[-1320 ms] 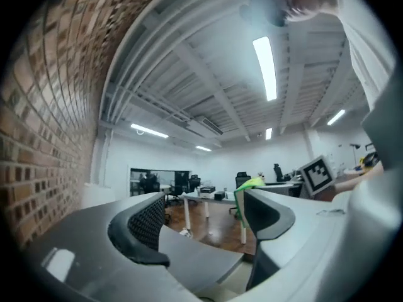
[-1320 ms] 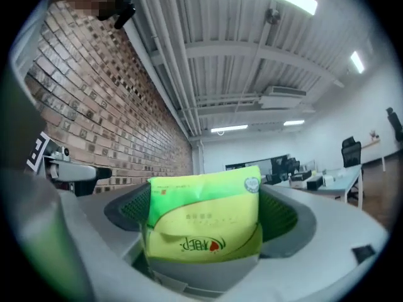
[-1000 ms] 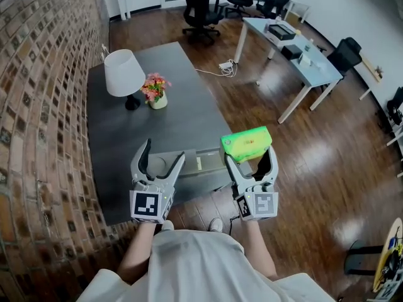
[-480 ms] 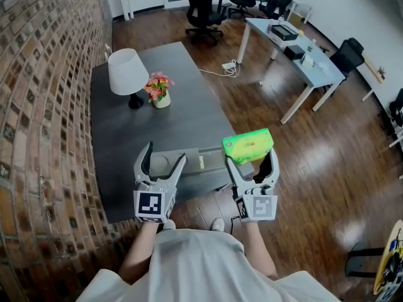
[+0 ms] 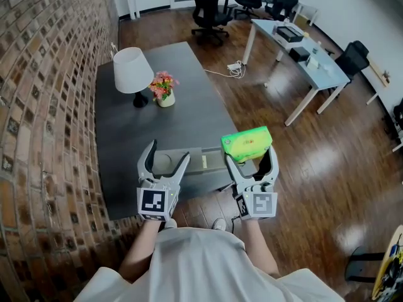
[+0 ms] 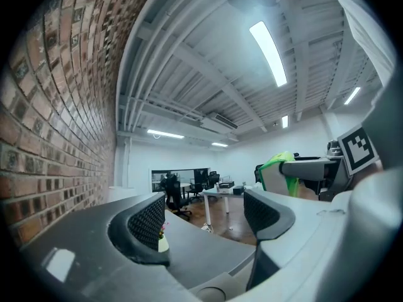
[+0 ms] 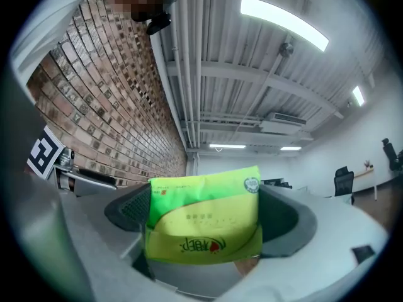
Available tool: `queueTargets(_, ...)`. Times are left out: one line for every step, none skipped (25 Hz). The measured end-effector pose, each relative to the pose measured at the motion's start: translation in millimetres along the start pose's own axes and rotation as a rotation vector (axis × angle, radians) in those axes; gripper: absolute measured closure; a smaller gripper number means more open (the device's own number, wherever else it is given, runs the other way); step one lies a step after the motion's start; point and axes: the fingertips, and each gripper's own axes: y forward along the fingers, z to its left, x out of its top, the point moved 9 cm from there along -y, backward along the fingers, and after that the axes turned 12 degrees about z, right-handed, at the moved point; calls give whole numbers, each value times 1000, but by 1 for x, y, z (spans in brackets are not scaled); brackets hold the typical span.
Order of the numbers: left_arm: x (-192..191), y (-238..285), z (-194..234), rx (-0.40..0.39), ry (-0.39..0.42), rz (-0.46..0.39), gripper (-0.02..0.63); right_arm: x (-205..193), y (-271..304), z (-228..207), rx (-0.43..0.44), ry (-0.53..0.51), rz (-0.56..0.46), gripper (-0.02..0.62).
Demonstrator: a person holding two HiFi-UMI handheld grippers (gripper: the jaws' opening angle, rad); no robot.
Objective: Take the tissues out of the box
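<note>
Green tissue pack (image 5: 247, 142) clamped in right hand-held gripper (image 5: 250, 155) (left hand-held gripper (image 5: 169, 152) agape)

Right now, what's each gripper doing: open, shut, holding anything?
Left gripper: open, nothing between its jaws.
Right gripper: shut on the green tissue pack.

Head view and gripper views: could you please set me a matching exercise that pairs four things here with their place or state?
Things:
1. green tissue pack
2. white lamp
3. flower pot
4. left gripper

Places or states:
A. jaws apart, nothing between them
B. on the dark table, on its brick wall side
C. clamped in the right gripper
D. beside the lamp, on the side away from the wall

Pairs: 1-C, 2-B, 3-D, 4-A
</note>
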Motion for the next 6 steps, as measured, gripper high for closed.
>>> queueTargets(1,0,-1,-3,2,2,230,-1,0,-1,0,2,4,66)
queueTargets(1,1,-2,-5,3,4,230,-3,1,-1,1,3,8,66)
queueTargets(1,1,-3,-5,3,4,230,-4,1,-2,3,4,12,67)
queueTargets(1,2,-4,-4,2,4,230,-5,1,-2,5,5,15,66)
queueTargets(1,2,-4,-5,1,4,230,-6,2,-3,8,5,19,66)
queueTargets(1,3,-5,-5,-1,6,230,-7,2,-3,11,6,22,66)
